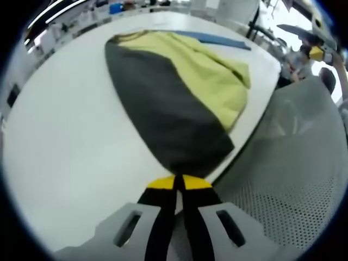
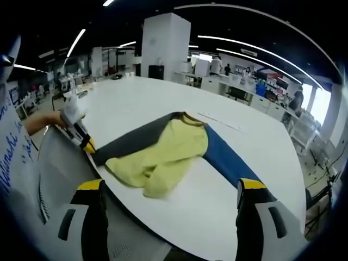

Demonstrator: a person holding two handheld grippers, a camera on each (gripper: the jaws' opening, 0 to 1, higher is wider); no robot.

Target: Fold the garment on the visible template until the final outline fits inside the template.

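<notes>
The garment (image 1: 179, 70) lies spread on the white table (image 1: 65, 141), with a yellow body, one dark grey sleeve (image 1: 163, 109) and one blue sleeve (image 1: 217, 39). My left gripper (image 1: 175, 182) is shut on the cuff end of the grey sleeve at the table's edge. In the right gripper view the garment (image 2: 163, 149) lies ahead, the grey sleeve (image 2: 130, 140) reaching left to the left gripper (image 2: 87, 144), held by a gloved hand. My right gripper (image 2: 171, 187) is open and held above the table's near edge, short of the blue sleeve (image 2: 225, 160). A faint thin line (image 2: 217, 120) marks the table behind the garment.
A grey mesh chair (image 1: 293, 163) stands against the table's edge beside the left gripper, also seen as the mesh chair (image 2: 60, 174) in the right gripper view. Desks, a white pillar (image 2: 166, 43) and people fill the room behind the table.
</notes>
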